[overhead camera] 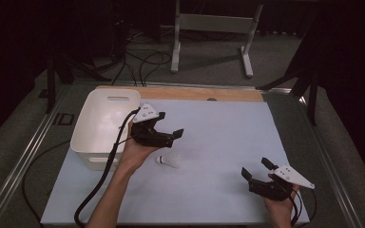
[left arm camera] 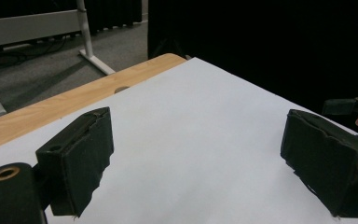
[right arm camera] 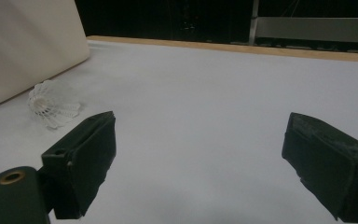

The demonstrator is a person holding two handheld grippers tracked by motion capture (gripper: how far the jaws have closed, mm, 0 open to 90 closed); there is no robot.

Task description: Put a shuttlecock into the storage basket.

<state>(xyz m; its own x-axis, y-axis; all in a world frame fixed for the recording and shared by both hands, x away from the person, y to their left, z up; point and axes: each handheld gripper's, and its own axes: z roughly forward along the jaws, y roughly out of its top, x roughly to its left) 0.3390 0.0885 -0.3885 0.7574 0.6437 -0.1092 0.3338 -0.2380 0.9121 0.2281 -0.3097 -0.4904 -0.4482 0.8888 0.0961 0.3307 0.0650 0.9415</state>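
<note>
We locate the small white plastic shuttlecock [overhead camera: 168, 161] lying on its side on the white sheet-covered table top [overhead camera: 218, 142], just in front of the near right corner of the white rectangular plastic tub [overhead camera: 105, 126]; in the right gripper view the shuttlecock [right arm camera: 51, 110] lies close beside the tub wall [right arm camera: 28, 42], with its open mesh skirt turned toward that camera. We see the left gripper [overhead camera: 164, 128] held above the table just behind the shuttlecock and beside the tub, not touching either; its jaws stand wide apart and hold nothing, and in the left gripper view the same gripper [left arm camera: 196, 163] shows bare white sheet between its two black pads. We see the right gripper [overhead camera: 256, 168] near the front right part of the sheet, well apart from the shuttlecock, with its jaws likewise spread wide and empty; the right gripper view confirms this, with the gripper [right arm camera: 198, 163] pointed across the sheet toward the tub side. A black cable [overhead camera: 100, 180] trails from the left gripper along the person's forearm toward the front edge. Beyond the sheet runs the bare wooden table edge [overhead camera: 195, 93], and farther back a grey metal frame stand [overhead camera: 214, 28] rests on the grey carpeted floor [overhead camera: 275, 66].
</note>
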